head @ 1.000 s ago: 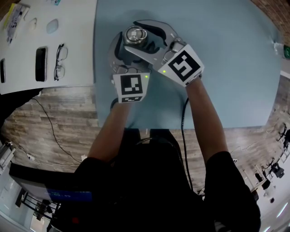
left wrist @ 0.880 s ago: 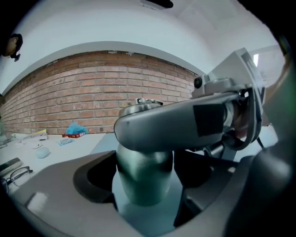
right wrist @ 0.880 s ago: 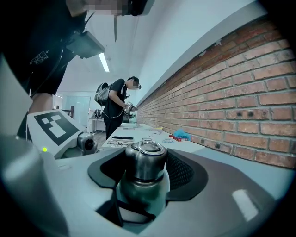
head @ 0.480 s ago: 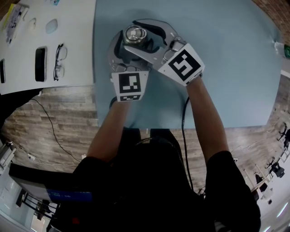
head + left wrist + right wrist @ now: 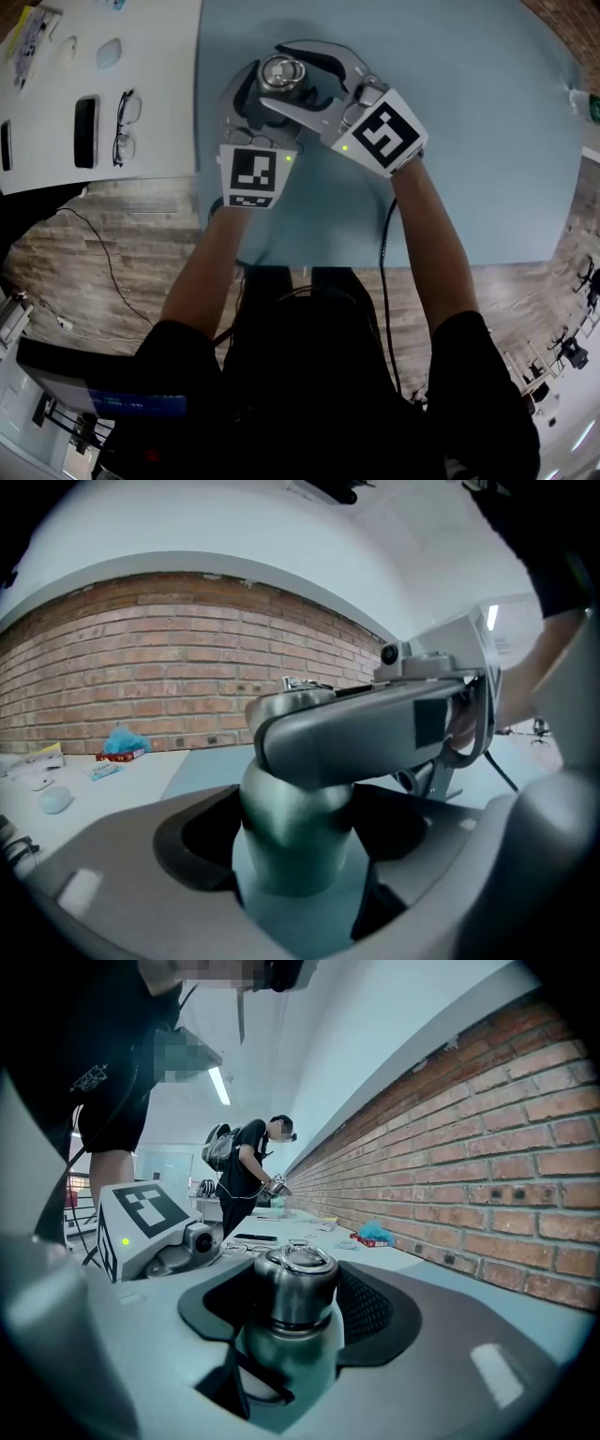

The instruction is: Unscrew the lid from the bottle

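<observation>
Blue table (image 5: pixel 469 141), steel bottle (image 5: pixel 291 846) upright on it. The left gripper (image 5: pixel 298 860) has just been closing its jaws and now clamps the bottle's body. The right gripper (image 5: pixel 292 1302) pinches the lid (image 5: pixel 295 1283). The lid looks seated, so the unscrewing is just starting. Next: twist the lid while the body stays braced.

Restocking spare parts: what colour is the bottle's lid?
Silver metal; the lid shows best in the right gripper view.
</observation>
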`<action>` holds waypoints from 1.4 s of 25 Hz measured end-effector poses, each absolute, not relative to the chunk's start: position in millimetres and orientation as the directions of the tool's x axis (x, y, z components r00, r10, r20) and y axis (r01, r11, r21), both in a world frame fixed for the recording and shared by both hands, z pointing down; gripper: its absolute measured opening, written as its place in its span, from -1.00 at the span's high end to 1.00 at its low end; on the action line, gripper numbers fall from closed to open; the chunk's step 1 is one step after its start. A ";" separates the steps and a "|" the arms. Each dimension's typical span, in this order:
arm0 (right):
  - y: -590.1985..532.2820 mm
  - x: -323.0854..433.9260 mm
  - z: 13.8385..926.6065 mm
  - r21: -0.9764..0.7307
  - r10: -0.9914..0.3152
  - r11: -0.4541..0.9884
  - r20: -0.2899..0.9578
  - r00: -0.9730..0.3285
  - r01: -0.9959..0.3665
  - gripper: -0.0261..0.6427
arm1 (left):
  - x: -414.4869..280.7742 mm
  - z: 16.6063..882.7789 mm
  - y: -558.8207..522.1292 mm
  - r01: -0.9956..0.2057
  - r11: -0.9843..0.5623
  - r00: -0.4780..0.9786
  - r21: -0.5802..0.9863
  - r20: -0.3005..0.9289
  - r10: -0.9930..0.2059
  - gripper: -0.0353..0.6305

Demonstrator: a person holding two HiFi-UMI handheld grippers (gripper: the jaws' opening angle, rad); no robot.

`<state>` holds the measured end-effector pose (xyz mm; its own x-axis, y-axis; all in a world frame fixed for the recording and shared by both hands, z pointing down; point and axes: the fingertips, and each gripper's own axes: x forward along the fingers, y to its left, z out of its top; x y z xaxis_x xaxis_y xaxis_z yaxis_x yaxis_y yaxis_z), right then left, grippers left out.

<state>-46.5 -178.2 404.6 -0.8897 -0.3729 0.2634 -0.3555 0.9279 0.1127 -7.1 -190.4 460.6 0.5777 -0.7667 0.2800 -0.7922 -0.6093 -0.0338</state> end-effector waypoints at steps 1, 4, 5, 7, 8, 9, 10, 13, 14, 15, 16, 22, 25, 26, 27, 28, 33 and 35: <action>-178.2 -46.7 404.7 0.112 -0.371 0.929 0.264 -0.890 -0.354 0.13 | -7.1 460.6 -190.3 -0.784 -0.620 0.588 -0.034 0.281 -0.758 -0.18; -177.6 -46.4 404.9 0.111 -0.366 0.931 0.267 -0.891 -0.349 0.13 | -6.6 460.4 -189.3 -0.761 -0.648 0.614 -0.035 0.284 -0.737 -0.18; -177.2 -46.5 404.9 0.112 -0.364 0.931 0.268 -0.892 -0.346 0.13 | -6.4 460.4 -188.9 -0.755 -0.655 0.620 -0.036 0.286 -0.731 -0.18; -176.9 -47.0 404.6 0.110 -0.361 0.933 0.264 -0.894 -0.344 0.13 | -6.4 460.9 -188.3 -0.743 -0.668 0.631 -0.036 0.292 -0.718 -0.18; -177.0 -47.4 404.5 0.106 -0.360 0.933 0.263 -0.895 -0.344 0.13 | -6.5 461.1 -188.4 -0.738 -0.674 0.637 -0.035 0.295 -0.712 -0.18; -177.4 -47.8 404.4 0.103 -0.358 0.934 0.262 -0.896 -0.343 0.13 | -6.6 461.2 -188.6 -0.731 -0.681 0.643 -0.034 0.298 -0.705 -0.18; -177.6 -48.2 404.3 0.102 -0.356 0.934 0.262 -0.897 -0.342 0.13 | -6.7 461.2 -188.8 -0.725 -0.688 0.649 -0.034 0.300 -0.699 -0.18; -177.8 -48.0 404.1 0.105 -0.352 0.936 0.265 -0.898 -0.336 0.13 | -6.3 460.7 -188.9 -0.707 -0.706 0.665 -0.037 0.302 -0.683 -0.18; -177.9 -48.0 403.9 0.107 -0.350 0.937 0.265 -0.898 -0.334 0.13 | -6.1 460.7 -188.8 -0.701 -0.712 0.671 -0.038 0.304 -0.676 -0.18; -177.8 -48.0 403.9 0.107 -0.349 0.937 0.266 -0.899 -0.332 0.13 | -5.9 460.8 -188.6 -0.693 -0.720 0.678 -0.038 0.305 -0.669 -0.18; -177.8 -48.0 404.1 0.108 -0.347 0.938 0.268 -0.899 -0.330 0.13 | -5.8 461.0 -188.4 -0.684 -0.728 0.686 -0.038 0.307 -0.660 -0.18; -177.6 -49.2 404.8 0.105 -0.337 0.942 0.264 -0.904 -0.320 0.13 | -5.6 461.9 -187.3 -0.634 -0.773 0.729 -0.037 0.306 -0.612 -0.18; -177.2 -49.5 405.0 0.107 -0.329 0.944 0.266 -0.906 -0.311 0.13 | -5.4 461.9 -186.6 -0.608 -0.793 0.748 -0.038 0.305 -0.589 -0.18; -176.9 -49.6 405.3 0.109 -0.325 0.946 0.269 -0.907 -0.306 0.13 | -5.3 462.0 -186.3 -0.600 -0.799 0.755 -0.038 0.305 -0.581 -0.18; -176.5 -49.9 405.6 0.110 -0.321 0.947 0.271 -0.908 -0.302 0.13 | -5.5 462.1 -185.8 -0.591 -0.806 0.761 -0.039 0.306 -0.573 -0.18; -176.1 -50.3 405.7 0.110 -0.317 0.948 0.271 -0.909 -0.298 0.13 | -5.7 462.3 -185.4 -0.583 -0.812 0.766 -0.039 0.307 -0.565 -0.18; -175.2 -50.6 405.7 0.101 -0.303 0.953 0.273 -0.913 -0.287 0.13 | -5.4 461.8 -184.0 -0.538 -0.842 0.797 -0.039 0.302 -0.523 -0.18; -175.0 -50.6 405.7 0.105 -0.296 0.955 0.278 -0.914 -0.277 0.13 | -5.1 461.2 -183.7 -0.521 -0.853 0.808 -0.039 0.299 -0.507 -0.18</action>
<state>-50.6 -175.0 405.7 -0.9140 -0.2959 0.2776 -0.2774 0.9550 0.1048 -5.1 -183.7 461.2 0.8083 -0.5075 0.2985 -0.5210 -0.8527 -0.0386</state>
